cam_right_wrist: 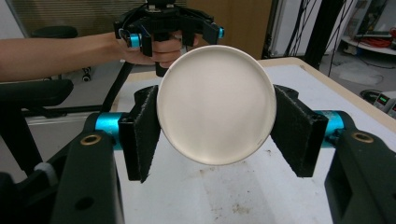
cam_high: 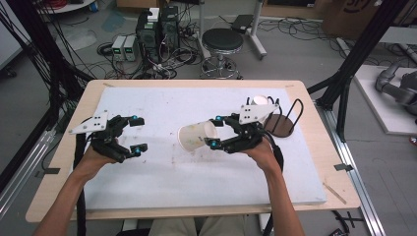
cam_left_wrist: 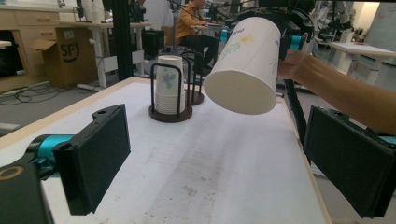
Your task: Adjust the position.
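Right gripper (cam_high: 215,131) jaws clamp a paper cup (cam_high: 197,137), held sideways above the surface (cam_high: 162,172), clear of the stack in its holder (cam_left_wrist: 170,95). Left gripper (cam_high: 138,133) jaws wide open, empty. Placing the cup seems left.

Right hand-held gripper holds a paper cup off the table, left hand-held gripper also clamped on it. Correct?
Not quite. The right hand-held gripper does hold the cup off the table, but the left hand-held gripper is open and apart from it, nothing between its jaws. The high view shows it.
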Demonstrator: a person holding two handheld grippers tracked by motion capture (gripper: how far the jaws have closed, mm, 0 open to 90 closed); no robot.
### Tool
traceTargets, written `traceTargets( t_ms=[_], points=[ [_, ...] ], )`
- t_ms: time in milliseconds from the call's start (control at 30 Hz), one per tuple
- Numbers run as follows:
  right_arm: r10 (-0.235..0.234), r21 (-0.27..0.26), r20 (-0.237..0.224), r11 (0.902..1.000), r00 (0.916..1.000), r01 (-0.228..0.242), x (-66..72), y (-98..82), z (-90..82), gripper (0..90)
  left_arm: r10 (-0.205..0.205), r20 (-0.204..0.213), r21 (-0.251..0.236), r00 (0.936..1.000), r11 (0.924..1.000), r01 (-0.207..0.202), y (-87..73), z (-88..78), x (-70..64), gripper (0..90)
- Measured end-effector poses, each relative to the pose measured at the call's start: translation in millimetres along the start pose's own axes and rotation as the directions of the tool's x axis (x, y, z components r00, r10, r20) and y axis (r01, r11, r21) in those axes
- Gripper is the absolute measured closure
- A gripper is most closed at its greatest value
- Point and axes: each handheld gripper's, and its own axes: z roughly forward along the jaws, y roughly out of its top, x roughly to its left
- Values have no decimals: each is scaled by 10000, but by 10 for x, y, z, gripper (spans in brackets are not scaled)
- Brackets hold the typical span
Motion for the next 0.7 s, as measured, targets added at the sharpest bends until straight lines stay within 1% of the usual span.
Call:
traceTargets(
  t_ms=[100,133,233,367,600,667,700],
  points=[
    [15,-6,-66,10000,10000,-15,2,1,13,376,51,239,19,9997,10000,-51,43,75,6,74],
    [3,-2,-65,10000,10000,-3,2,1,15,376,88,409,37,9991,10000,-89,57,108,7,74],
    [-1,9,-114,10000,9999,1,2,1,20,376,155,603,168,9981,9997,-165,88,186,8,78],
    [-21,-15,-173,10000,9998,21,9,3,26,376,186,912,189,9957,9996,-204,131,294,-1,78],
    [-55,19,-268,10000,9996,56,21,8,49,376,366,1425,357,9891,9985,-421,221,477,-36,78],
    [-60,28,-267,10000,9996,61,22,7,55,376,433,1633,289,9856,9984,-487,239,530,-49,78],
    [-49,36,-265,10000,9996,50,23,6,57,376,432,1652,265,9853,9985,-482,241,547,-54,78]
  ],
)
